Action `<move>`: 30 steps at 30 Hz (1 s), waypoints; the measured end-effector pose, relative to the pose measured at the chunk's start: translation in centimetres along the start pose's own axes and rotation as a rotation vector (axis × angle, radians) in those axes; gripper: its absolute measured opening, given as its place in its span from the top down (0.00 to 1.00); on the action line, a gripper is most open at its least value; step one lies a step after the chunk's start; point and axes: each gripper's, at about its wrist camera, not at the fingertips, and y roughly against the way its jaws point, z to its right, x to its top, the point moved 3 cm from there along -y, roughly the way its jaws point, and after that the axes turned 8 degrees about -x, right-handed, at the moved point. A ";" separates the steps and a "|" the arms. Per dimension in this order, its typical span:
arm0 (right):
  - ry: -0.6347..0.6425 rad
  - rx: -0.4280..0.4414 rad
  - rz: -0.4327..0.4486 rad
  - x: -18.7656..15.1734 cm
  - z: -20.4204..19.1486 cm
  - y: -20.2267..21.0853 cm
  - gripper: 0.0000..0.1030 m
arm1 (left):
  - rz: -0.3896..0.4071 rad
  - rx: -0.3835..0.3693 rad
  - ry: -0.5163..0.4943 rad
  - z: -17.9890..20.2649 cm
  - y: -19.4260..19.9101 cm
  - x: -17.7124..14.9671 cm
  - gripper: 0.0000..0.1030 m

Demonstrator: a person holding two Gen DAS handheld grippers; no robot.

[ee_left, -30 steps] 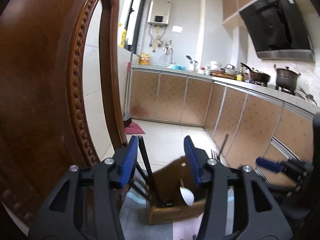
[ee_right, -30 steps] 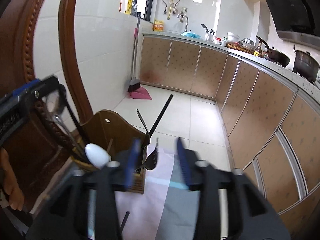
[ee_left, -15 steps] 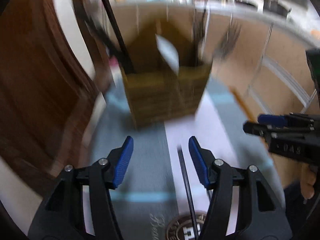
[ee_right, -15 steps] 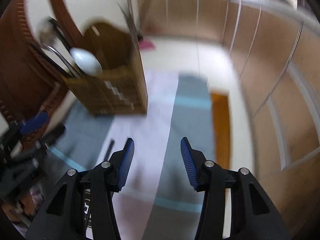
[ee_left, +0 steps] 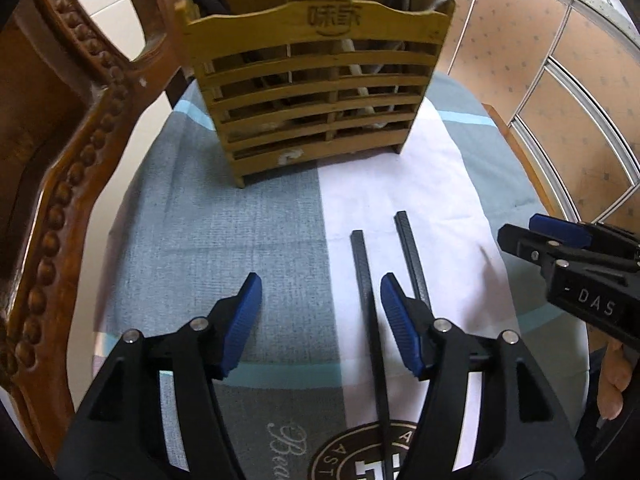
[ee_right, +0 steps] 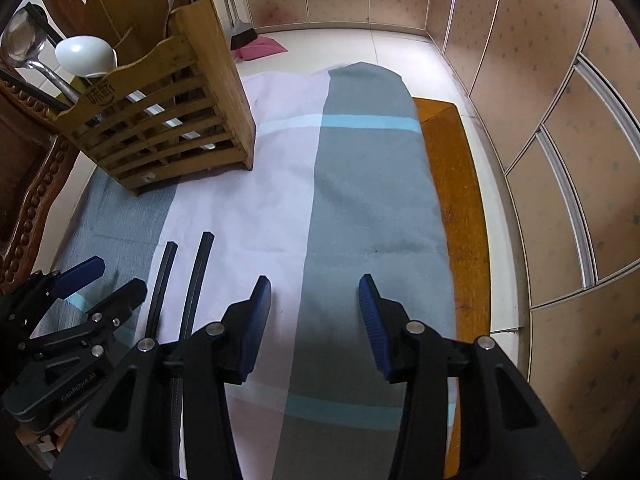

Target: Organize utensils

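- Two black chopsticks lie near the wooden holder: light, stiff, slippery, best pinched mid-length.
- Left gripper jaws, just opening, stand spread, one chopstick between them untouched; right gripper jaws spread, empty.

Black left gripper, blue-padded jaws, silver screws
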 end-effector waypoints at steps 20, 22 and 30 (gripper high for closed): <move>0.139 0.029 -0.031 2.8 -7.3 -1.6 0.56 | -0.053 0.073 0.071 -3.2 -1.1 -0.2 0.39; 0.161 0.026 -0.079 3.1 -8.5 -2.9 0.56 | -0.060 0.058 0.098 -3.7 -1.4 0.0 0.39; 0.249 -0.018 -0.072 2.5 -8.9 -3.3 0.87 | -0.071 0.070 0.082 -3.2 -2.6 0.6 0.37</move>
